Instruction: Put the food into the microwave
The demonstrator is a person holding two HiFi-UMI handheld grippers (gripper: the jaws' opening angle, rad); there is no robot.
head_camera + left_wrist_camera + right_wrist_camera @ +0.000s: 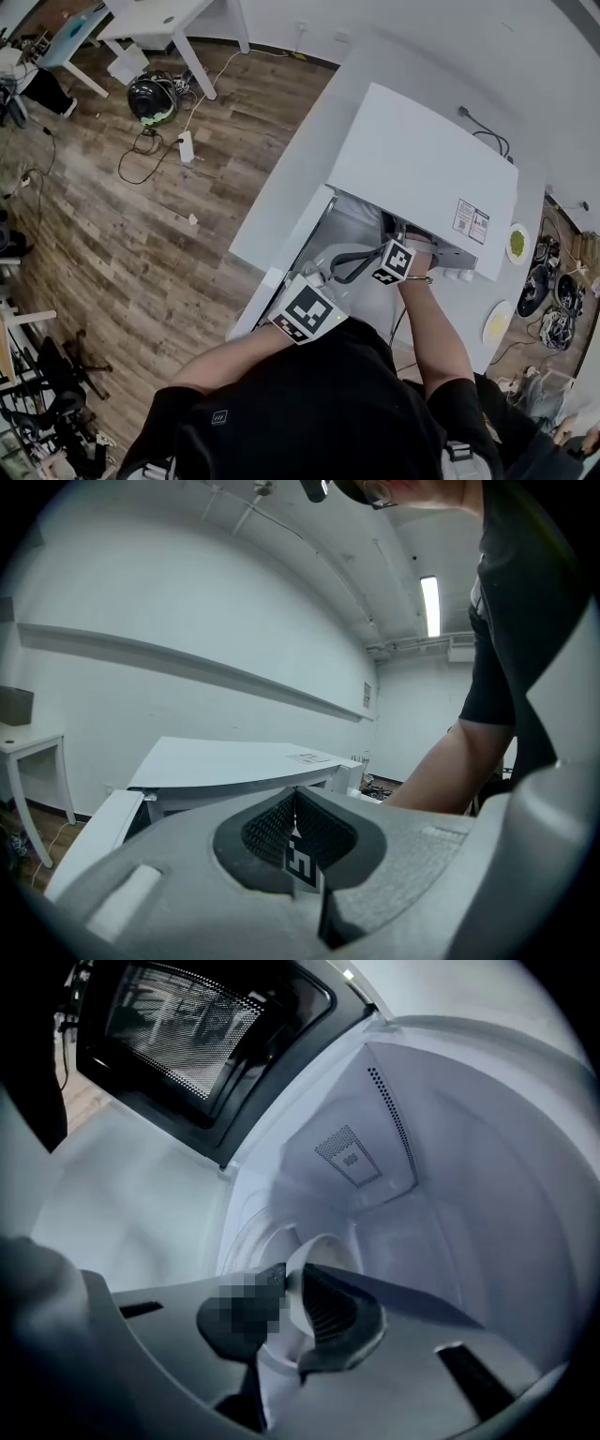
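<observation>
The wood-plank floor carries a round black-and-green device, perhaps a robot vacuum, near its far edge, beside a white table. Close by, a white adapter stands next to a looping black cable. A black cord curls at the far right corner of the worktop. Overhead a strip light glows.

No legible text anywhere. The microwave has a white top sticker with red marks, print too small; it's unreadable in the left gripper view too. The left marker cube and right marker cube carry black-and-white square codes, not text. There's a small code tag on the left tool. The shirt logo and wall sign are unreadable.
</observation>
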